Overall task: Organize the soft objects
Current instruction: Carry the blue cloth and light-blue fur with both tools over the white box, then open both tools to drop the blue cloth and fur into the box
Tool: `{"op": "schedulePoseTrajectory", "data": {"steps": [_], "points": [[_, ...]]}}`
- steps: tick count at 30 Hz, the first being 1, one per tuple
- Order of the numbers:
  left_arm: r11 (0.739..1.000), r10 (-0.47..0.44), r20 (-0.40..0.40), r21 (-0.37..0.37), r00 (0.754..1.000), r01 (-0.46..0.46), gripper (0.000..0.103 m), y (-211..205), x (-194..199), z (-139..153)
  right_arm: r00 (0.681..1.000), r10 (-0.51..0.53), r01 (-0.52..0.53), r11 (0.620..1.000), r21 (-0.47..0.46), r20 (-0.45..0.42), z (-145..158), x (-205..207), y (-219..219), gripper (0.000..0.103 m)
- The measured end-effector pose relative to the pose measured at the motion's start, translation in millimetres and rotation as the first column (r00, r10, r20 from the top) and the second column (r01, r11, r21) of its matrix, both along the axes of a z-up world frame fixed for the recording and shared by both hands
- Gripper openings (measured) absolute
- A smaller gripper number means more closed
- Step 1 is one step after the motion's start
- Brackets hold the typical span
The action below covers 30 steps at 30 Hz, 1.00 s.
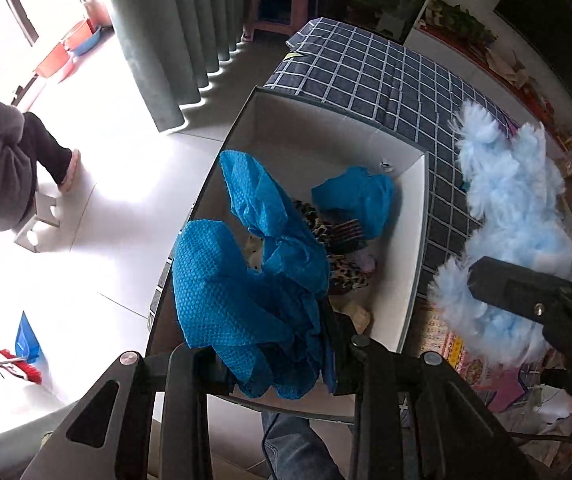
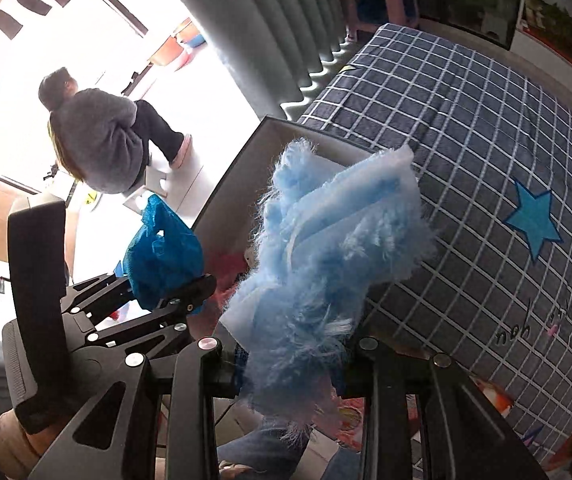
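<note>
My left gripper (image 1: 278, 364) is shut on a bright blue waffle-weave cloth (image 1: 242, 292) and holds it over the near end of a white-lined storage box (image 1: 413, 256). Inside the box lie another blue cloth (image 1: 359, 196) and a leopard-print item (image 1: 337, 268). My right gripper (image 2: 286, 364) is shut on a fluffy light-blue fabric (image 2: 325, 256), held just right of the box above the bed. That fabric also shows in the left wrist view (image 1: 513, 220). The left gripper with its blue cloth (image 2: 162, 252) shows in the right wrist view.
The box stands on a bed with a navy grid-pattern cover (image 2: 485, 152) bearing a blue star (image 2: 533, 224). A person in grey (image 2: 98, 140) sits on a stool on the white floor. Green curtains (image 1: 174, 32) hang behind. A pink stool (image 1: 282, 4) stands beyond the bed.
</note>
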<state>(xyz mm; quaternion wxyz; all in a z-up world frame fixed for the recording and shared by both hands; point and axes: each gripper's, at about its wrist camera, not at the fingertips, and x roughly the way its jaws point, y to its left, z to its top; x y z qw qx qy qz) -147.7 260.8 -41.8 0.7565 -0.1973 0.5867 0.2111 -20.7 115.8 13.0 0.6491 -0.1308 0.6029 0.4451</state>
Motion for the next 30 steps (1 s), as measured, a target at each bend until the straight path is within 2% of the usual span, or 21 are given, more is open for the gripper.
{"op": "schedulePoseTrajectory", "data": {"steps": [15,18,19,20,21,22,23,25,27,28,30], "points": [[1.0,0.006,-0.013,-0.025,1.0,-0.006,0.033,10,4,-8,1.0,0.027,-0.027,0.998,-0.051,0.002,-11,1,22,0.033],[1.0,-0.005,-0.005,-0.019,1.0,0.005,0.04,9,7,-6,1.0,0.03,-0.03,0.998,-0.059,-0.003,-13,3,28,0.033],[1.0,-0.01,-0.002,-0.007,1.0,0.01,0.055,9,8,-4,0.999,0.042,-0.044,0.997,-0.06,-0.02,-15,3,32,0.036],[1.0,-0.015,-0.002,-0.001,1.0,0.015,0.074,8,8,-3,0.998,0.051,-0.053,0.997,-0.061,-0.036,-17,4,35,0.057],[1.0,-0.011,0.01,-0.011,1.0,0.012,0.084,10,8,-3,0.998,0.055,-0.058,0.996,-0.064,-0.044,-18,5,37,0.075],[1.0,-0.008,0.019,-0.016,1.0,0.009,0.088,11,8,-6,0.999,0.047,-0.048,0.995,-0.089,-0.018,-18,6,38,0.093],[1.0,-0.012,0.019,-0.007,1.0,0.013,0.088,12,9,-9,0.999,0.042,-0.041,0.994,-0.103,0.007,-17,8,38,0.1],[0.999,-0.022,0.014,0.05,1.0,0.021,0.089,10,11,-13,1.0,0.026,-0.026,0.996,-0.089,0.002,-14,11,36,0.1],[0.995,-0.034,0.044,0.096,0.998,0.029,0.089,8,10,-12,1.0,0.015,-0.014,0.994,-0.106,0.002,-14,14,35,0.102],[0.994,-0.024,0.06,0.113,0.998,0.017,0.09,8,9,-10,1.0,0.012,-0.011,0.993,-0.118,0.016,-13,14,34,0.102],[0.993,-0.019,0.035,0.117,0.999,0.015,0.09,6,10,-16,0.999,0.009,-0.003,0.992,-0.122,0.049,-9,12,32,0.102]]}}
